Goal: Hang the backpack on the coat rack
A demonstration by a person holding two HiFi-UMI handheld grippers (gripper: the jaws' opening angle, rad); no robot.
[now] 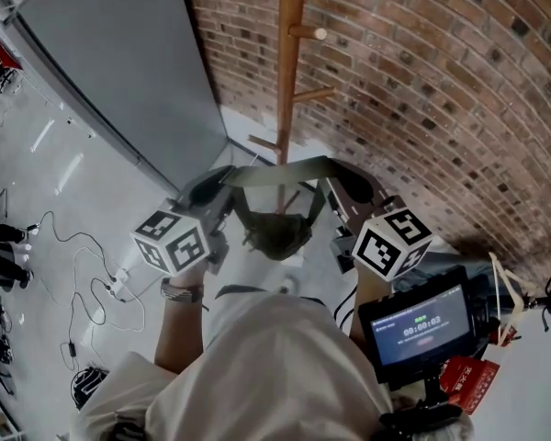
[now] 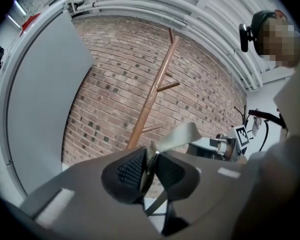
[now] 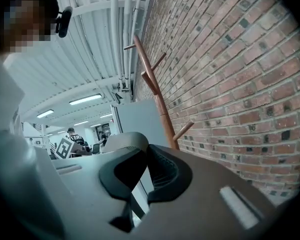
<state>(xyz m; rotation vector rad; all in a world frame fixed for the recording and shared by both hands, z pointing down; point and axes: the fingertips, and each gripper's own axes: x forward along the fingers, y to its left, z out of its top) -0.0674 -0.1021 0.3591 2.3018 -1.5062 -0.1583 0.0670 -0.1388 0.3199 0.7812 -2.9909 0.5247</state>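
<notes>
An olive backpack (image 1: 275, 232) hangs by its wide grey-green top strap (image 1: 280, 173), which is stretched level between my two grippers. My left gripper (image 1: 213, 189) is shut on the strap's left end; in the left gripper view the strap (image 2: 179, 136) runs out from between the pads of that gripper (image 2: 149, 166). My right gripper (image 1: 347, 184) is shut on the right end, and the strap (image 3: 122, 143) curls over its jaws (image 3: 144, 171). The wooden coat rack (image 1: 289, 62) stands just beyond the bag against the brick wall, its pegs (image 1: 308, 33) bare. The rack (image 2: 150, 96) (image 3: 157, 91) shows in both gripper views.
A brick wall (image 1: 441, 90) runs behind the rack and a grey partition (image 1: 119, 53) stands to its left. Cables (image 1: 83, 283) lie on the pale floor at left. A small screen (image 1: 418, 324) is at the person's chest. People stand far off (image 3: 72, 134).
</notes>
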